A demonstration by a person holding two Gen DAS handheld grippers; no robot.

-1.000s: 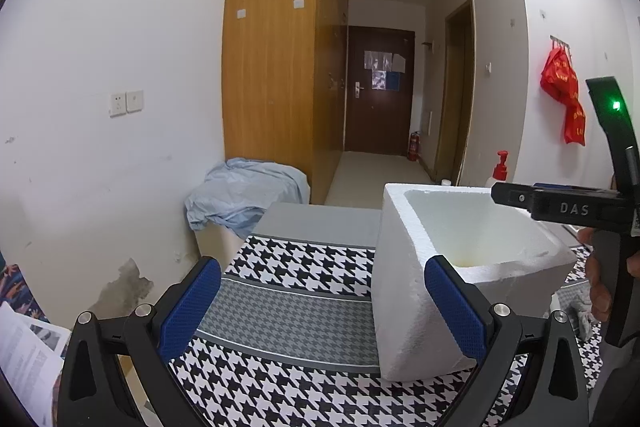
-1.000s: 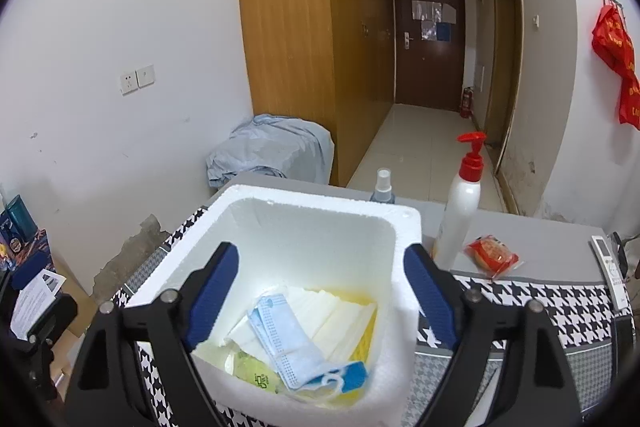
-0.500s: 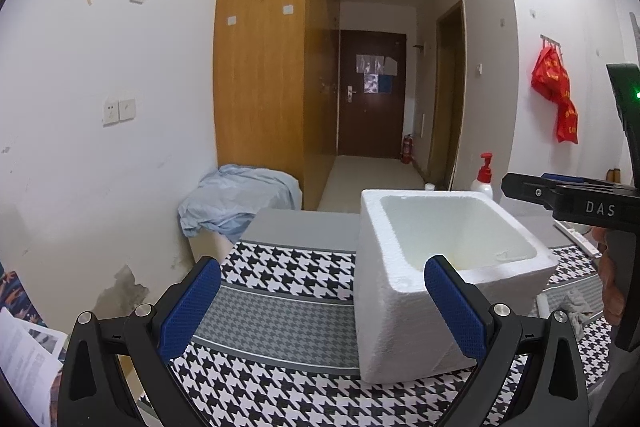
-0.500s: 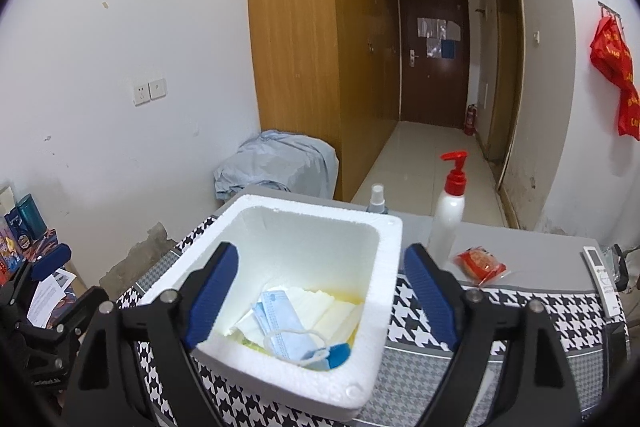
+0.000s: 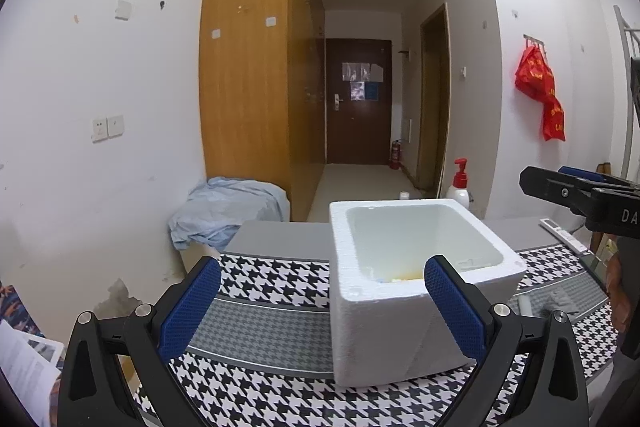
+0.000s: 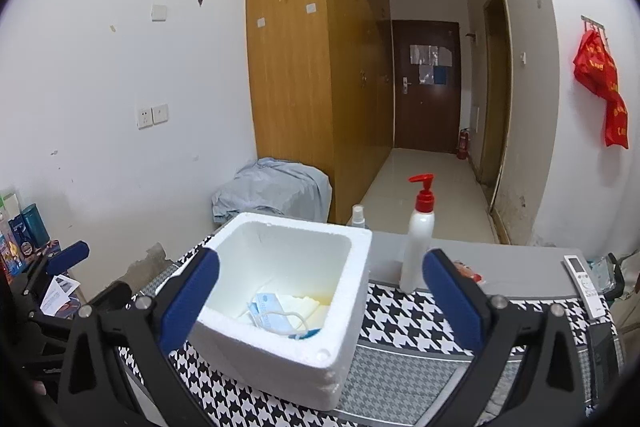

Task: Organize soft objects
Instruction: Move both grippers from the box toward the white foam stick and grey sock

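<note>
— Both tools pulled back since before; foam box [image 6: 280, 311] looks farther.
— Left tool [image 5: 322, 311], right tool [image 6: 320, 301]: spread, empty. Face masks [image 6: 276, 313] inside box, on bench [image 6: 404, 379].

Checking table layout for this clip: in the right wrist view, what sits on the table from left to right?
Foam box → small spray bottle → pump bottle → red packet → remote control.

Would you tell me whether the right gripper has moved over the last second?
Yes: the right gripper has pulled back and up from the foam box, which shows smaller against its fingers.
</note>
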